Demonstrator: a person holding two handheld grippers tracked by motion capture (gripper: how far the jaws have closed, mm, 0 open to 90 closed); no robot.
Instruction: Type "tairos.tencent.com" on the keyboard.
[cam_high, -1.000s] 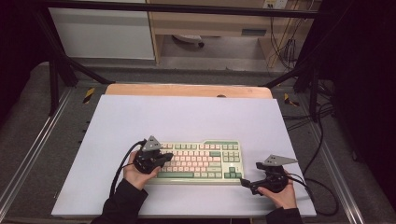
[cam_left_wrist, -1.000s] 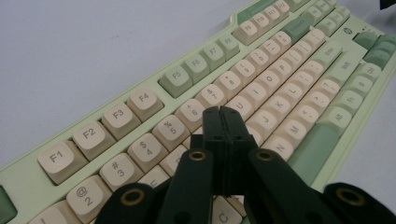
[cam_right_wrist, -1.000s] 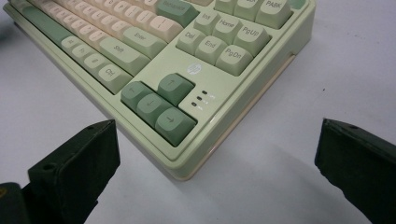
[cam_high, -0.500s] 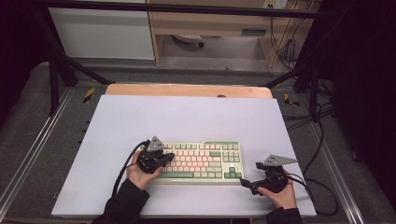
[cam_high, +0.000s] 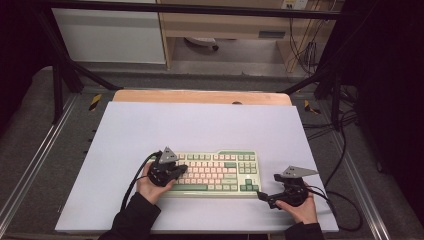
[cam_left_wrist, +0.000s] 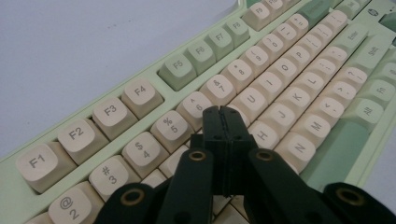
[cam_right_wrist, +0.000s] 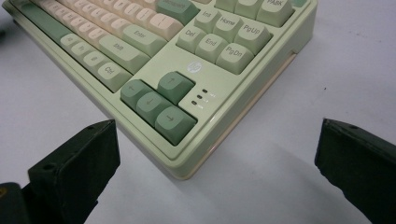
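- My left gripper (cam_high: 179, 170) sits over the keyboard (cam_high: 220, 172)'s left keys.
- My right gripper (cam_high: 265, 196) rests just beside its right corner.
- Keyboard lies on the white table (cam_high: 200, 125).

Upper half of the tabletop (cam_high: 200, 125) in high view lies bare, so I've wide passage there, also far left & far right strips. The keyboard (cam_high: 215, 172) blocks lower centre. Left gripper (cam_high: 176, 170), jaws shut, sits over its left keys; right gripper (cam_high: 261, 195), jaws wide, faces its lower-right corner w/ bare tabletop around.
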